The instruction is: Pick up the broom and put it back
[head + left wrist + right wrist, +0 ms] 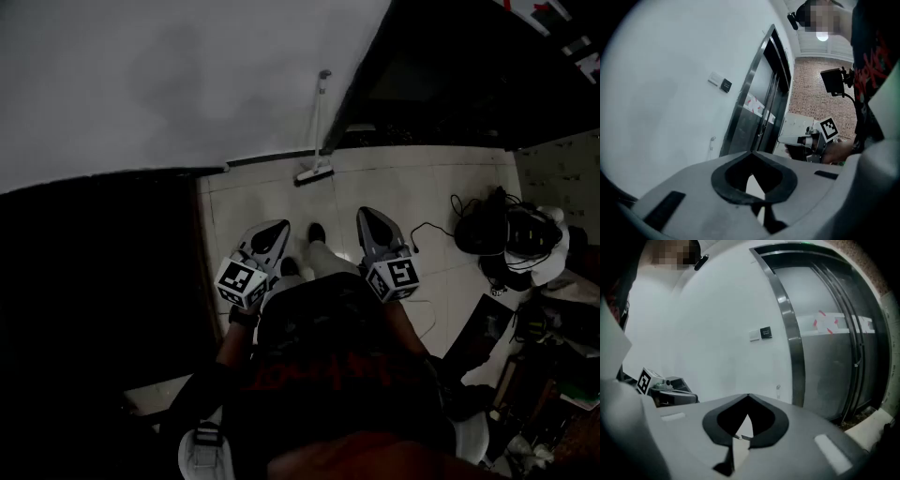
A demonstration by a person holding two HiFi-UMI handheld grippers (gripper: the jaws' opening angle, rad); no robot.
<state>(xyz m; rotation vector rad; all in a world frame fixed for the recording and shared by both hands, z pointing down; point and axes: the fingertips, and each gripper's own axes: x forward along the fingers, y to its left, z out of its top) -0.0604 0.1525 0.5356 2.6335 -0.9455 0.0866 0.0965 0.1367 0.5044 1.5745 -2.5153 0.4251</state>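
The broom point(316, 141) leans upright against the white wall, its head point(314, 173) resting on the tiled floor ahead of me. Both grippers are held out side by side at waist height, well short of it. My left gripper point(273, 228) has its jaws together with nothing in them. My right gripper point(372, 215) is likewise shut and empty. In the left gripper view the jaw tips point(752, 153) meet, and the broom's handle top point(712, 139) shows small against the wall. The right gripper view shows its tips point(748, 395) meeting, with the handle top point(778, 387) beyond.
A steel lift door point(834, 357) stands right of the broom, with a wall switch point(765, 332) between. Bags and black cables point(506, 234) lie on the floor at right. A dark mass fills the left side point(94, 281). My shoes point(317, 232) stand on the tiles.
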